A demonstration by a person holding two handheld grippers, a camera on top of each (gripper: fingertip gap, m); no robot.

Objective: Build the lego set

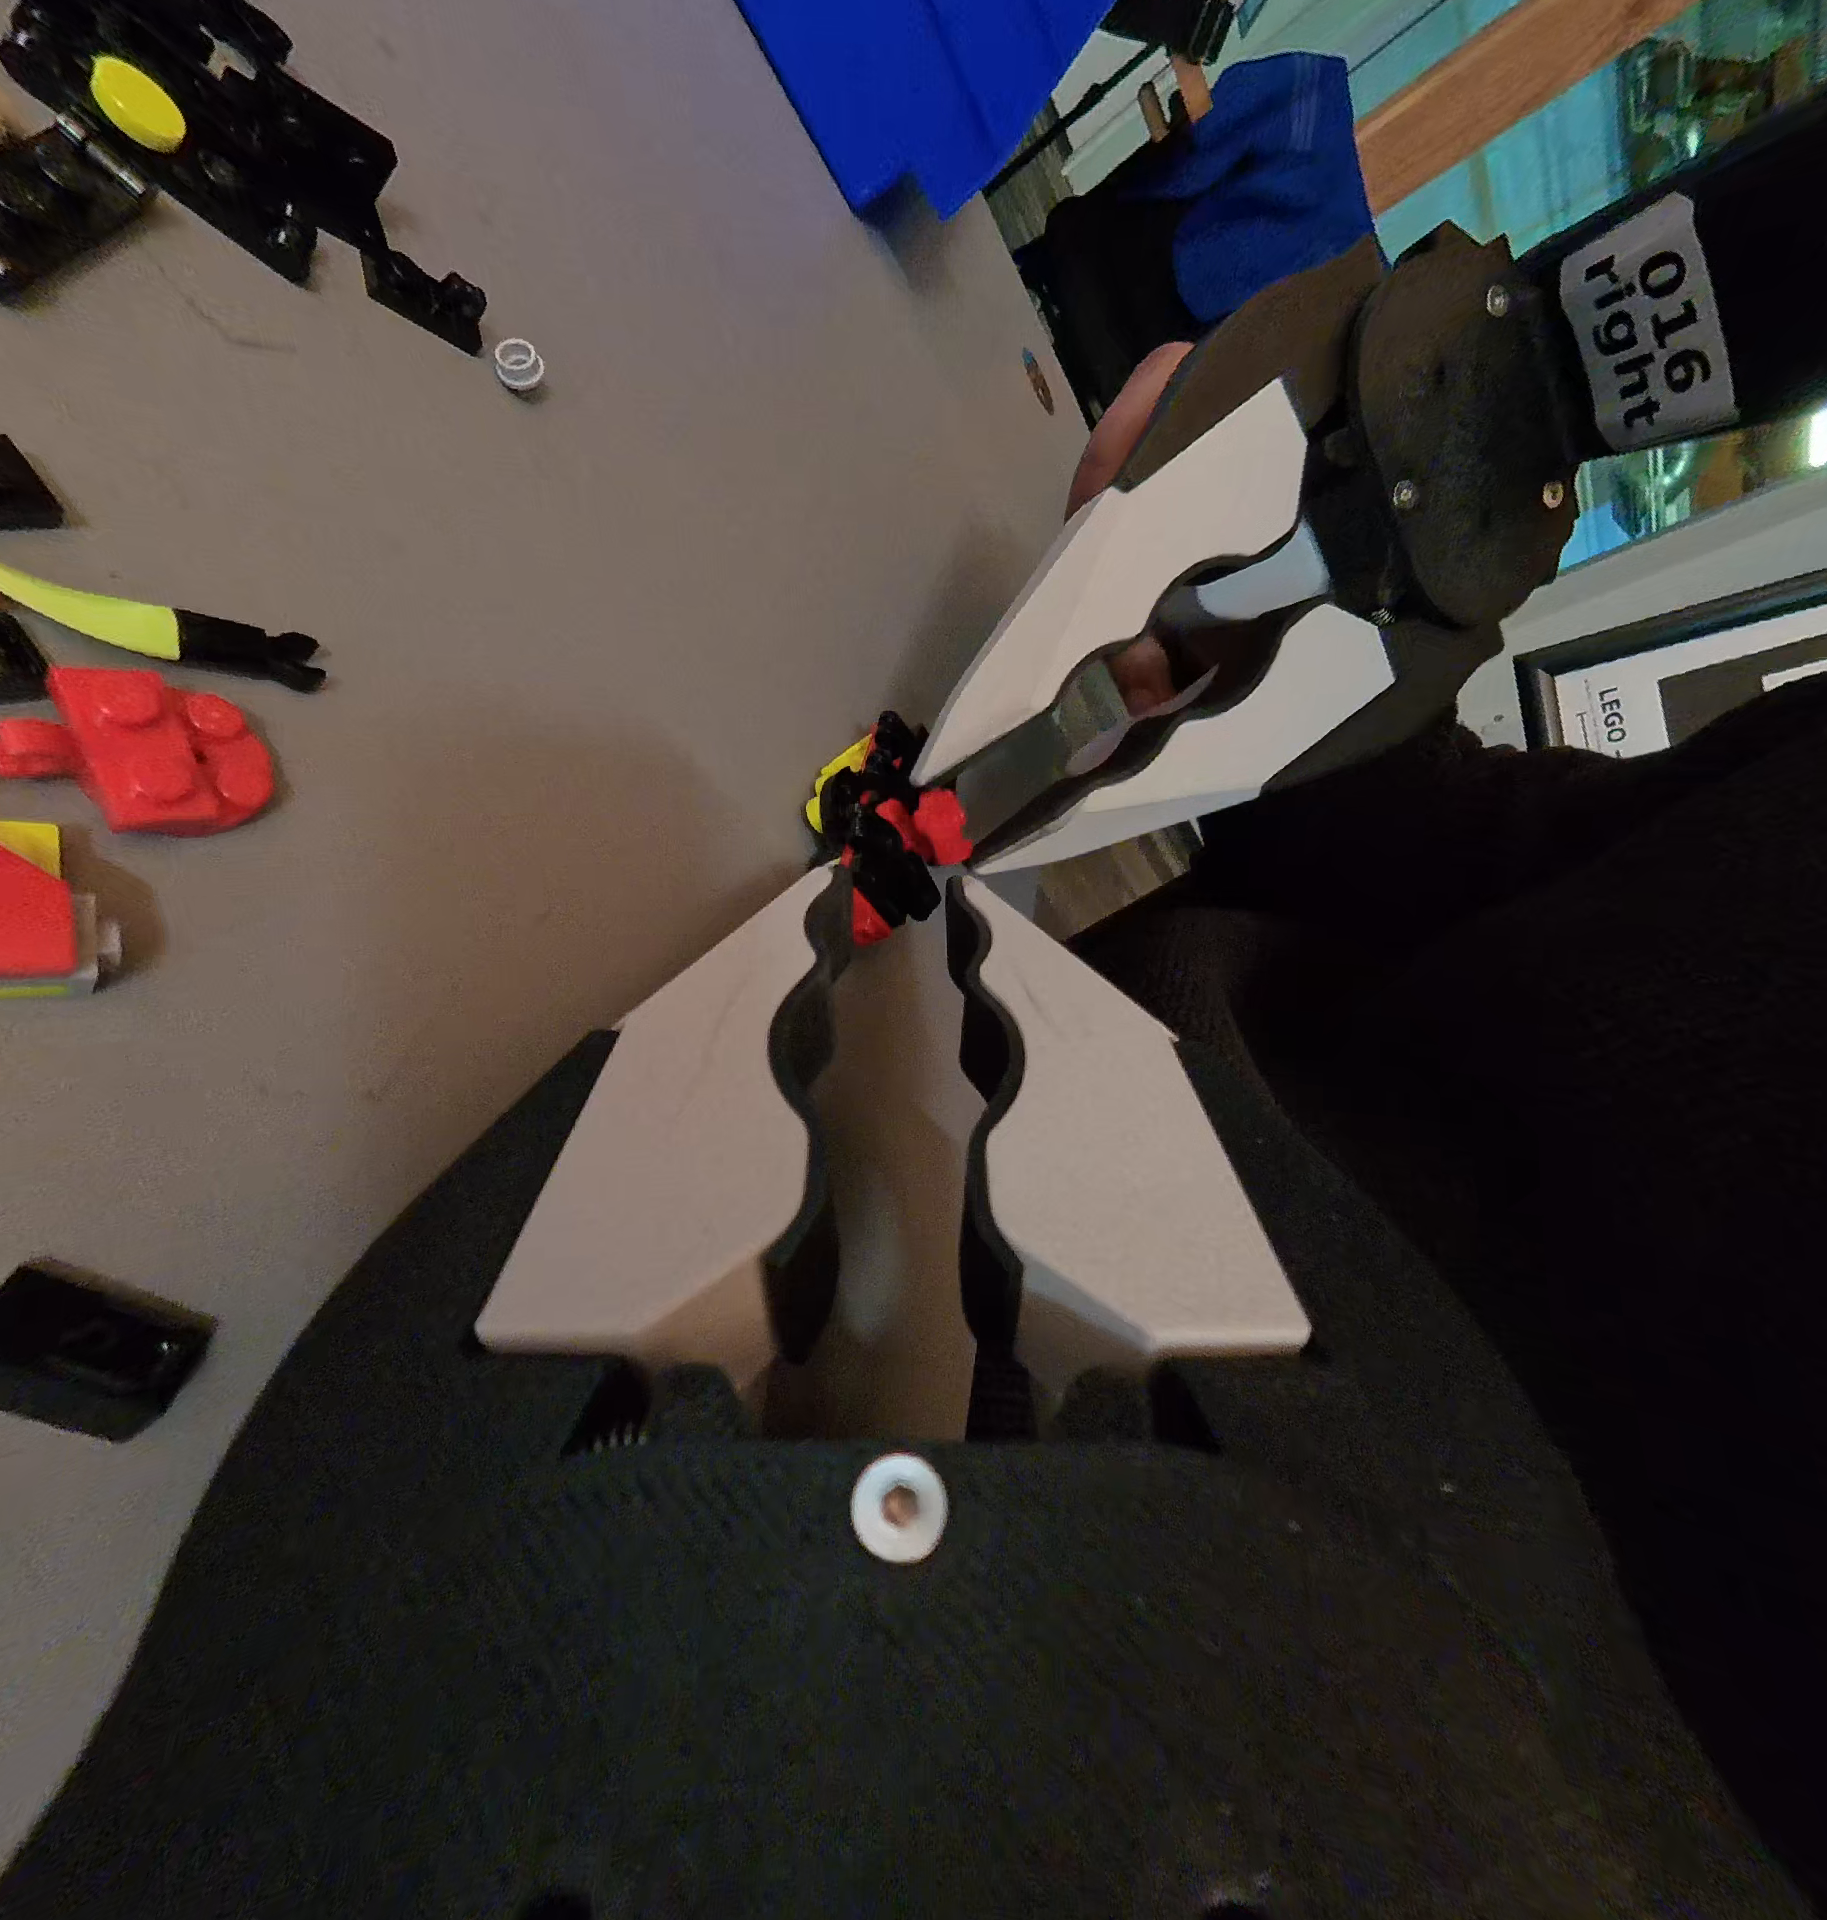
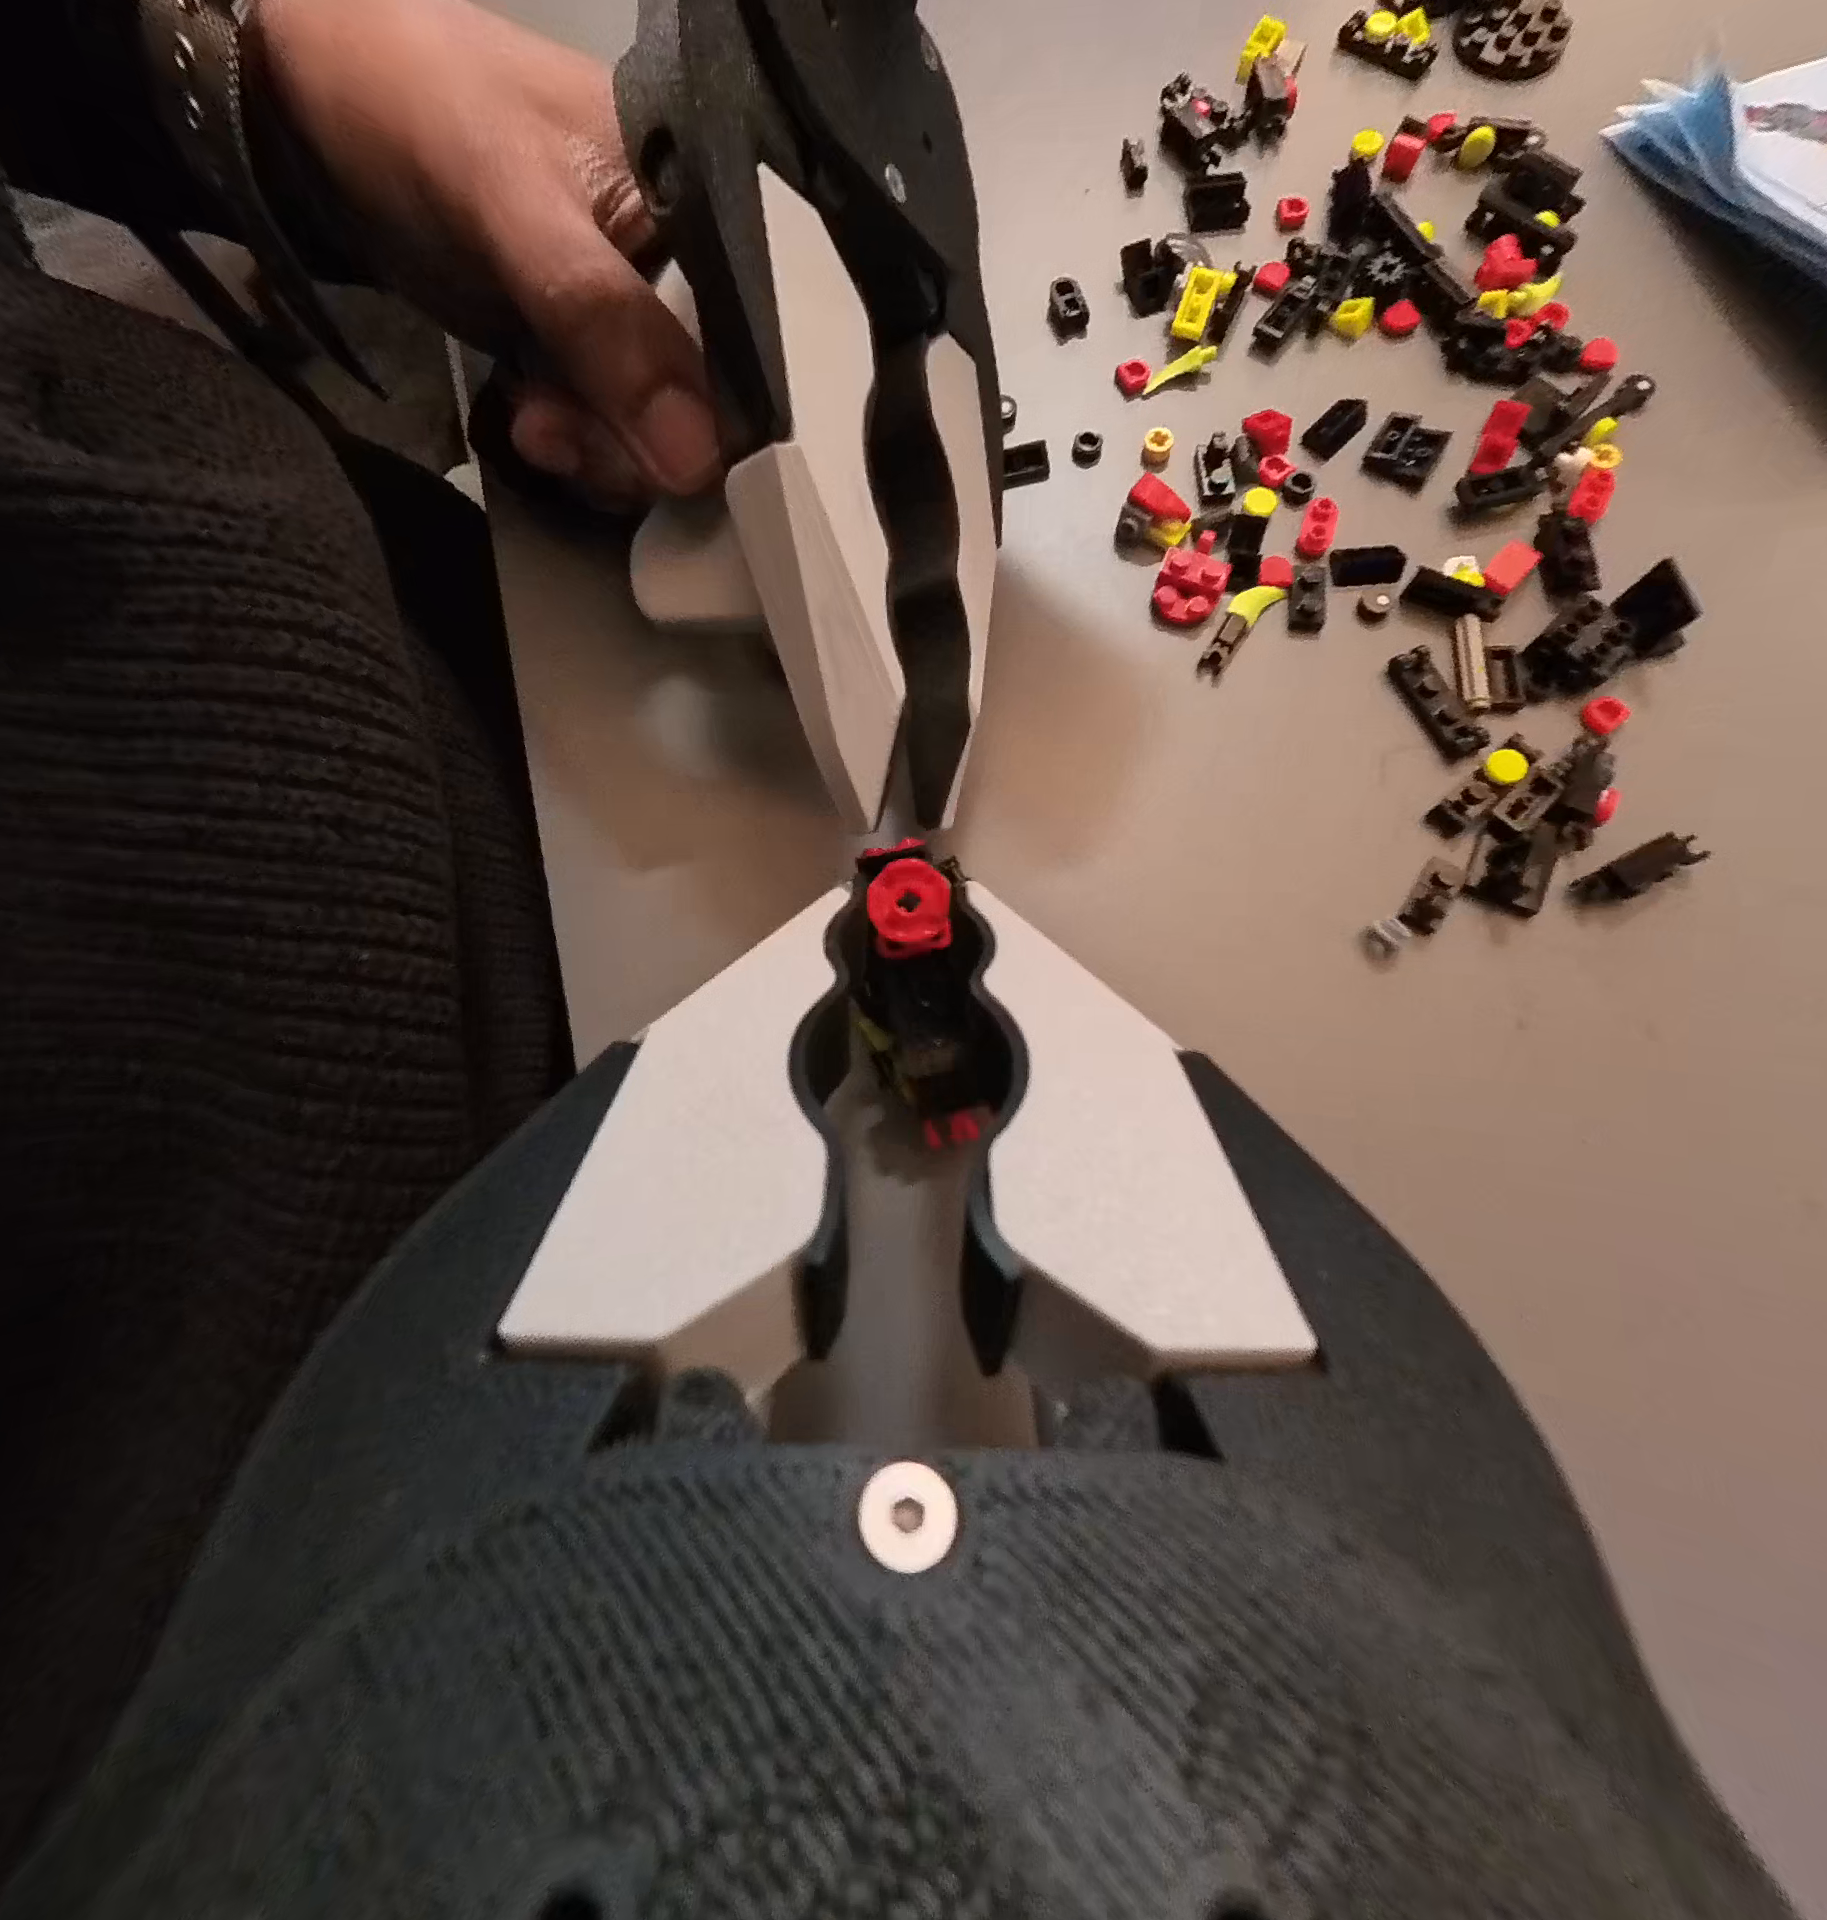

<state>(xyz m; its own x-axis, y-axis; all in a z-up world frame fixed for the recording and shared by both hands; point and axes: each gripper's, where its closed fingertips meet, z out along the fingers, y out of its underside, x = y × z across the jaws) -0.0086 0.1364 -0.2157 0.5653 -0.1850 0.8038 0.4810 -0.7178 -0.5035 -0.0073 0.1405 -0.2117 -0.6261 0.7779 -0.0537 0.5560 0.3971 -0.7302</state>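
Right tool (image 2: 909,914) clamped on a small black-and-red brick assembly (image 2: 904,935) — left tool (image 1: 893,883) slightly apart, touching it.

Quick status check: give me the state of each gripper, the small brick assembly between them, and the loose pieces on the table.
Right gripper: shut on the small black, red and yellow brick assembly.
Left gripper: at the assembly's end; grip unclear.
Brick assembly: held off the grey table.
Pile of loose black, red and yellow bricks: scattered, lying on the table.
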